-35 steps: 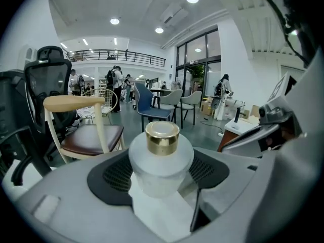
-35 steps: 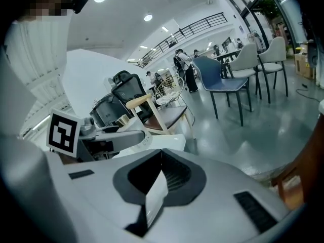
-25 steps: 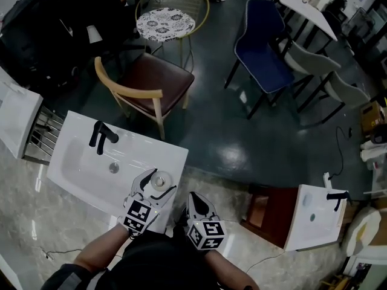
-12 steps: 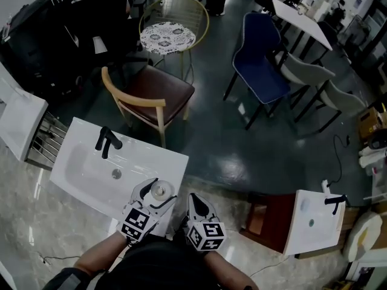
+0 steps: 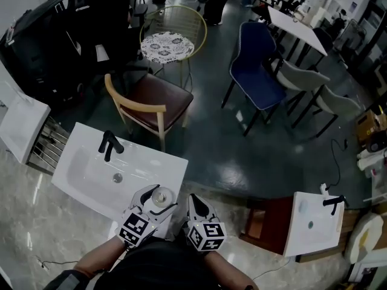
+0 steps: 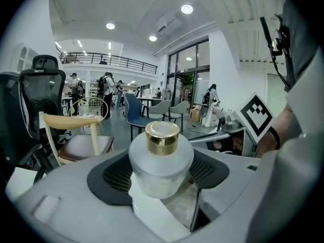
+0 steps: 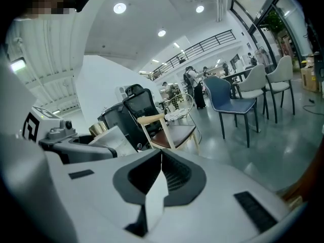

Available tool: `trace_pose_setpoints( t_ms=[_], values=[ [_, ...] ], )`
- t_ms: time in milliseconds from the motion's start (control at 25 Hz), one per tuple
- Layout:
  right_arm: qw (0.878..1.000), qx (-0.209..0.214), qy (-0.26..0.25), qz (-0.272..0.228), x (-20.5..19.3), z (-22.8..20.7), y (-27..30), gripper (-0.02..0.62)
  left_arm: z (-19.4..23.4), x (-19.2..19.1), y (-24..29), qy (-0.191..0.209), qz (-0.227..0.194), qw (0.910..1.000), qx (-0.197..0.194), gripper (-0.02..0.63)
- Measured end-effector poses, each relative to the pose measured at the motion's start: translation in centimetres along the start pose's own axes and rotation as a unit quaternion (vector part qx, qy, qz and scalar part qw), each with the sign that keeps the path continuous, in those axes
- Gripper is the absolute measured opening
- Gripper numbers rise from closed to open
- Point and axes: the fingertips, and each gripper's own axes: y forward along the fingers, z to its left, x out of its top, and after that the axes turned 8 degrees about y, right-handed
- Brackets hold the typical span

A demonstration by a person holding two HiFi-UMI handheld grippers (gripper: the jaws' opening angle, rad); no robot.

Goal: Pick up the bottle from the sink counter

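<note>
Head view: I am looking steeply down on a white sink surface (image 5: 172, 162) with a basin (image 5: 91, 174) and a black tap (image 5: 109, 144) at the far left. My left claw (image 5: 156, 199) is sitting at the near right corner of that surface, jaws wide, gripping the bottle (image 5: 161, 196) between them. My right claw (image 5: 196, 205) is hanging just beside it on the right. The risk I am judging here: the bottle is right over the surface's edge, so a slip could be sending it onto the hard floor (image 5: 242, 156) rather than back onto the white top.

Left gripper view: the frosted round bottle with its gold cap (image 6: 162, 137) is filling the gap, and the dark ribbed pads (image 6: 116, 173) are pressing its sides. The body is bulging and smooth, and the pads are meeting it only at the widest part, so I am expecting it could twist or slide down if my squeeze is easing or I am tilting. It looks clear of the surface below, though I cannot tell for sure.

Right gripper view: my right claw's jaws are meeting together with nothing between them. The left claw is showing close at the left, so I am wary of knocking the two together and jolting the bottle loose.
</note>
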Motion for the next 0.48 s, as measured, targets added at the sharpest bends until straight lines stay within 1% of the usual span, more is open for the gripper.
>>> trace_pose_setpoints(
  t_ms=[320,480],
  values=[
    [0.999,0.014,-0.009,-0.046,2.1,1.1,-0.9,0.008,-0.7,1.4,-1.2,0.012,-0.016,0.9998,-0.006,0.334],
    [0.998,0.016,-0.015,-0.057,2.7,1.5,-0.9,0.008,-0.6,2.3,-1.6,0.023,-0.024,0.9994,-0.008,0.334]
  ],
)
